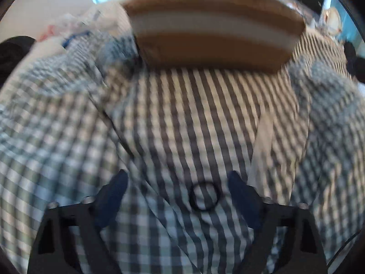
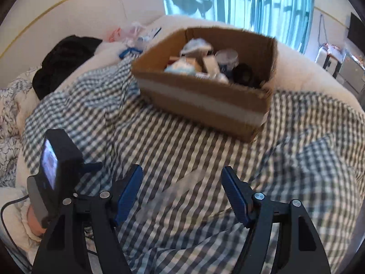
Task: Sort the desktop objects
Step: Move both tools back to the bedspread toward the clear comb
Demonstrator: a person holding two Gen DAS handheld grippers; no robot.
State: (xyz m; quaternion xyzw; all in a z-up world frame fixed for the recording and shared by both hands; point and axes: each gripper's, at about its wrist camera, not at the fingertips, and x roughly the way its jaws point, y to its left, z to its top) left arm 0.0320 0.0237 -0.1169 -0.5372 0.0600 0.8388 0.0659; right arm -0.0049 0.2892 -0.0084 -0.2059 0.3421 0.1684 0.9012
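Observation:
A brown cardboard box [image 2: 200,100] with a white band stands on a checked cloth [image 2: 182,155] and holds several items, among them white packets, a pale cup and a dark round object [image 2: 244,74]. It also shows in the left wrist view [image 1: 212,41], blurred. A small black ring [image 1: 203,196] lies on the cloth between the fingers of my left gripper [image 1: 178,182], which is open and empty. My right gripper [image 2: 182,178] is open and empty above the cloth, short of the box. The left gripper's body [image 2: 59,159] shows at lower left in the right wrist view.
A dark garment [image 2: 61,61] and plastic bags [image 2: 130,34] lie at the far left on white bedding. A flowered pillow [image 2: 9,114] is at the left edge. Blue curtains [image 2: 251,0] hang behind. Furniture [image 2: 330,57] stands at the far right.

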